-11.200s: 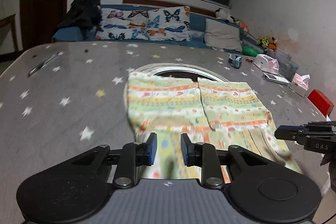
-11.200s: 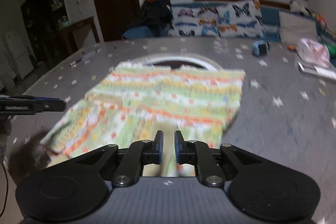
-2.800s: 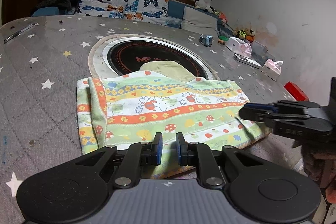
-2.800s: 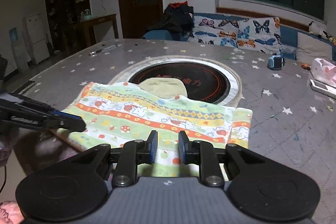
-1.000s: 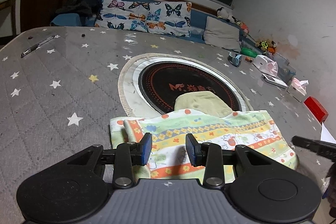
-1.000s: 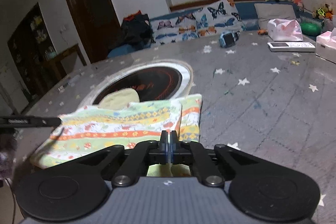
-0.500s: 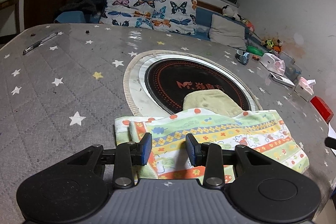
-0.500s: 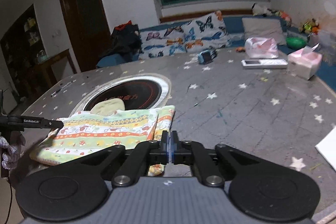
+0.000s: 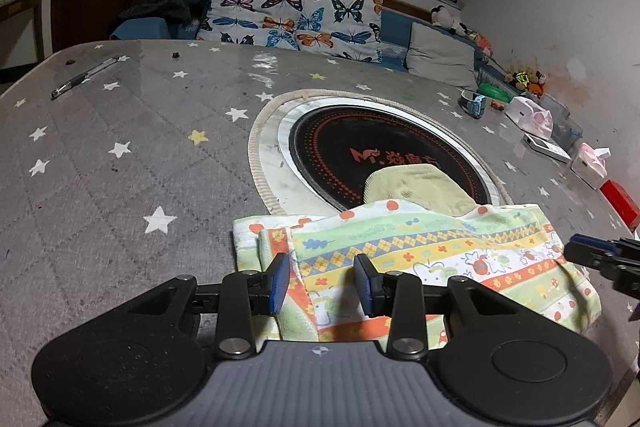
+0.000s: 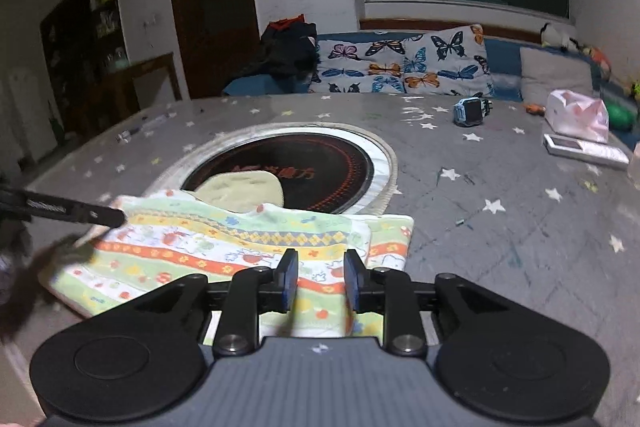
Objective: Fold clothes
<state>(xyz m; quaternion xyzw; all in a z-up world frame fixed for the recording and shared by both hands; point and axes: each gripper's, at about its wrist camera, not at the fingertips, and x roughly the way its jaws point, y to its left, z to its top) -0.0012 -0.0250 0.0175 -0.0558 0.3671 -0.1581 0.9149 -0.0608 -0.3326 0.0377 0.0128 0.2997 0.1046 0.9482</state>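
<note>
Left wrist view: my left gripper (image 9: 320, 285) hangs wide over the folded garment (image 9: 420, 259) at the table's (image 9: 100, 167) near edge — right gripper (image 10: 318, 279) wide too. Next, I judge, pinch one end and fold across.

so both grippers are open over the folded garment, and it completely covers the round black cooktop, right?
Not quite. Both views show the garment overlapping only the near edge of the cooktop; most is bare. The left gripper and right gripper are open.
</note>
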